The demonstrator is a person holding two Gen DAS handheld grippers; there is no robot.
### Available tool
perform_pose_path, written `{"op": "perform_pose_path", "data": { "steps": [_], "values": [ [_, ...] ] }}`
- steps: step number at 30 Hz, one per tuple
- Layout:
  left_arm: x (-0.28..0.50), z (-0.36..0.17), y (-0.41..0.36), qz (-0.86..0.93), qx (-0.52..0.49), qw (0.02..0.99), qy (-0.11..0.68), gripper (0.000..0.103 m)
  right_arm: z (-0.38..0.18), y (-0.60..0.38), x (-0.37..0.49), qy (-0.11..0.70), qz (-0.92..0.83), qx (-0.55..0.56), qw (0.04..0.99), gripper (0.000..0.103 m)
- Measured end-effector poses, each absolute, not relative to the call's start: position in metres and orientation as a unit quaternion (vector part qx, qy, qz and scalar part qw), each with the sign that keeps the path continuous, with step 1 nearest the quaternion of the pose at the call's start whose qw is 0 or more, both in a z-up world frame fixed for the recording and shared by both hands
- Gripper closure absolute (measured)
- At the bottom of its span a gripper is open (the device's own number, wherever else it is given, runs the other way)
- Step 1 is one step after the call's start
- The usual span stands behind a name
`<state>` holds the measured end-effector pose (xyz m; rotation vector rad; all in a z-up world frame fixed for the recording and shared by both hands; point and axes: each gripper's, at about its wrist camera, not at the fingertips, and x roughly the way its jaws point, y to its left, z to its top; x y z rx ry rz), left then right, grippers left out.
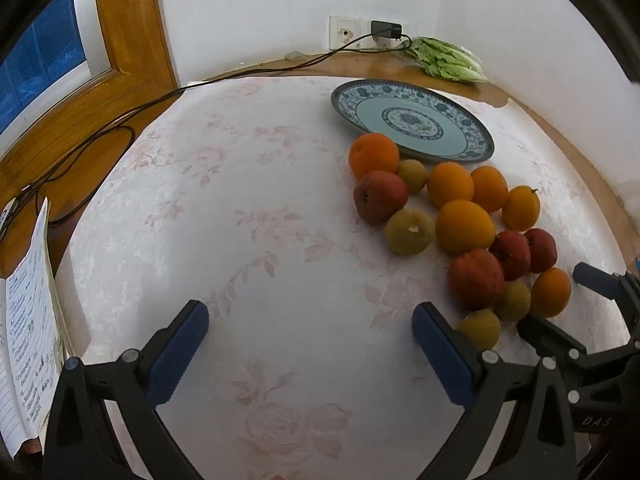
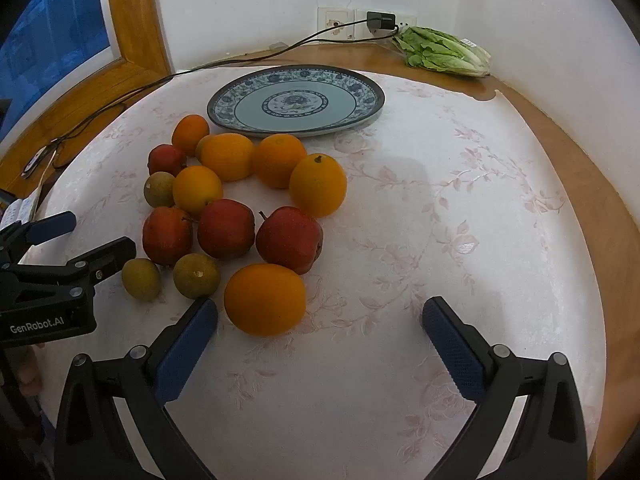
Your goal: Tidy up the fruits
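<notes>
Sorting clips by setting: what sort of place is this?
Probably a home dining corner: a table with a floral cloth, a patterned plate beside loose fruit, and lettuce by a wall socket.

Notebook point(image 1: 28, 320) cut off at the left wrist view's left edge — its writing too small to read. In the right wrist view one green fruit point(image 2: 203, 145) sits mostly hidden behind an orange point(image 2: 227, 156), and the cable point(image 2: 120, 98) runs off the table edge, far end lost. Window point(image 2: 52, 28) shows only blurred blue — nothing legible outside.
</notes>
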<state>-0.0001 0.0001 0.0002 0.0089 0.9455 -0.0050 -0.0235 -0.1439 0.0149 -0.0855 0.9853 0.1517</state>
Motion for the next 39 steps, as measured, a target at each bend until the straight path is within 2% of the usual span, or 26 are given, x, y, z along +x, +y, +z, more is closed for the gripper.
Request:
{"op": "perform_pose_path", "data": {
  "steps": [39],
  "values": [
    [0.0023, 0.0014, -0.0007, -0.002, 0.006, 0.887, 0.463, 0.0, 0.0148, -0.1436, -0.0236, 0.473, 0.073, -0.041, 0.877, 0.0]
  ]
}}
